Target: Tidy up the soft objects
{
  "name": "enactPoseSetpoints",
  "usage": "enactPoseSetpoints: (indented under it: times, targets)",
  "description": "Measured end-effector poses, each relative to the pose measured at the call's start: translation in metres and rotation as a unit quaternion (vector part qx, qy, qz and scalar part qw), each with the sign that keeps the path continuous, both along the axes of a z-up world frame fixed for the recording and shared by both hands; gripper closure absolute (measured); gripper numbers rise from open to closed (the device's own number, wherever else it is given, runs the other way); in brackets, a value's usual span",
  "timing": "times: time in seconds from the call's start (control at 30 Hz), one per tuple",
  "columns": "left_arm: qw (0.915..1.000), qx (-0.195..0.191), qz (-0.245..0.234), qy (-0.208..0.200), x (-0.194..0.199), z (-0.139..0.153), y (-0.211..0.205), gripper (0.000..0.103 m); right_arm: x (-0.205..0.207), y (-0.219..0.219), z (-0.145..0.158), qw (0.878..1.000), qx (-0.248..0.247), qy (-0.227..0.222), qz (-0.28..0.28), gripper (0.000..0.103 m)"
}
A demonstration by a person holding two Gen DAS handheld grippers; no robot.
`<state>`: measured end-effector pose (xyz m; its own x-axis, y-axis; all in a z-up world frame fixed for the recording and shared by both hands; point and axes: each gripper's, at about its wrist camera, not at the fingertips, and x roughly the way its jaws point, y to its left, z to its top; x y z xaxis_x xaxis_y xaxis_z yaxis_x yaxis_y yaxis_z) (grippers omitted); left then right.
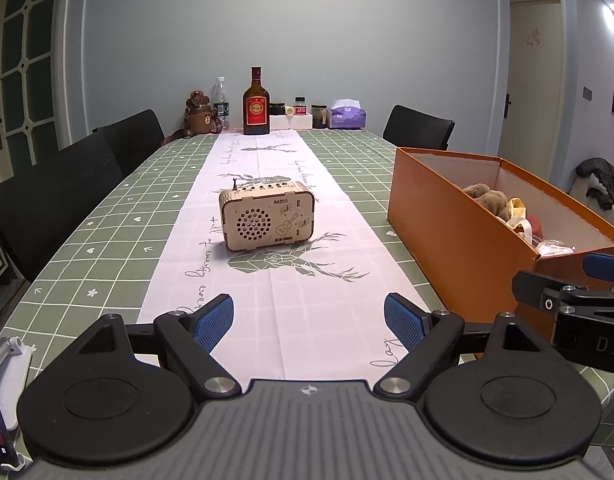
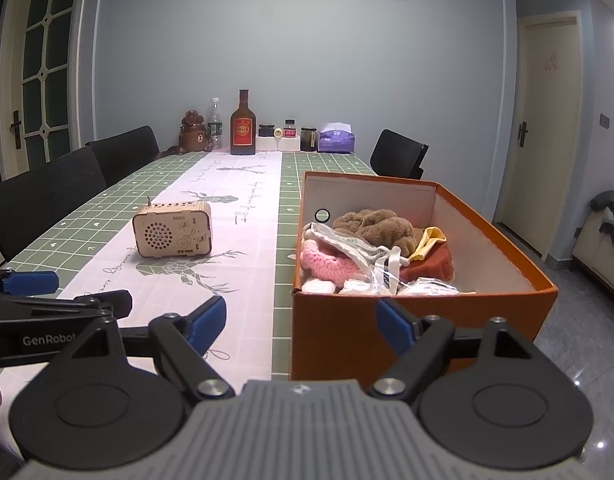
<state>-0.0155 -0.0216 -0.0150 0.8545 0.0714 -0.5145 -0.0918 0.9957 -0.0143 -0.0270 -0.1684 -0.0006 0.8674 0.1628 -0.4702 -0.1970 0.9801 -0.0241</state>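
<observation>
Orange box (image 2: 419, 316) of soft toys (image 2: 371, 226), 2 grippers, left gripper (image 1: 309, 322) and right gripper (image 2: 301, 322), spread, empty

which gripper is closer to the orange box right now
Right. The right gripper hangs just before the orange box, its jaws open at the near wall. The left gripper sits over the white runner, beside the box's left.

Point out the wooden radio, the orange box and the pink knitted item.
wooden radio (image 1: 267, 216), left wrist view, front face.
orange box (image 2: 419, 320), right wrist view, near outer wall.
pink knitted item (image 2: 327, 264), right wrist view, its top.
</observation>
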Motion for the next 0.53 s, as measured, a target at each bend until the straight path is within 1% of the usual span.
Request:
enactPoseSetpoints:
  times: [0.53]
  targets:
    - [1.0,0.001,0.0,-0.002,-0.0015,0.0009,0.0005,0.003,0.0011,-0.0005,-0.0035,1.0,-0.001,0.004,-0.002,0.02]
